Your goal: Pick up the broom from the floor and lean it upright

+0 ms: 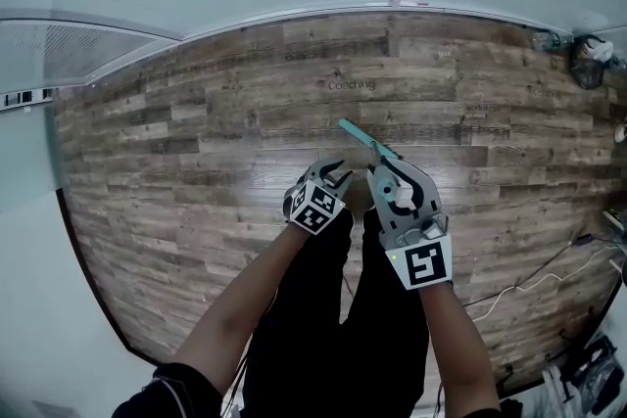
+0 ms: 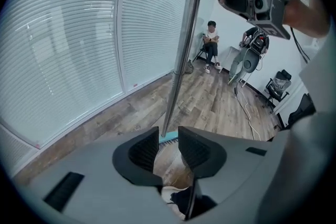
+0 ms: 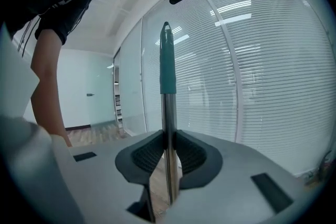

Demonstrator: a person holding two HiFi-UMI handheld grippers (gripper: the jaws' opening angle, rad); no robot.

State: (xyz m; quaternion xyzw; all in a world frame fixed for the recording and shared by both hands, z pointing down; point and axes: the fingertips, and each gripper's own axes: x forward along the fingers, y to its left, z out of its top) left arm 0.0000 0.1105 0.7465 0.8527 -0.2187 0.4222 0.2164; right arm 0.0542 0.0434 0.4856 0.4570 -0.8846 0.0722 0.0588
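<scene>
Pinching the silver metal shaft of the broom (image 3: 169, 113) just below its teal grip sleeve (image 3: 167, 60), the right gripper (image 3: 167, 140) holds the long axis nearly upright, near the glass wall with white blinds (image 3: 262, 71) but apart from it. The left gripper (image 2: 168, 136) has its jaws spread with nothing pressed between its 2 pads. The shaft rises just beyond its tips, toward that wall, so the right hand alone carries it. The teal broom head (image 2: 170, 137) shows only as a sliver behind the left jaws, and whether it touches the floor is hidden.
</scene>
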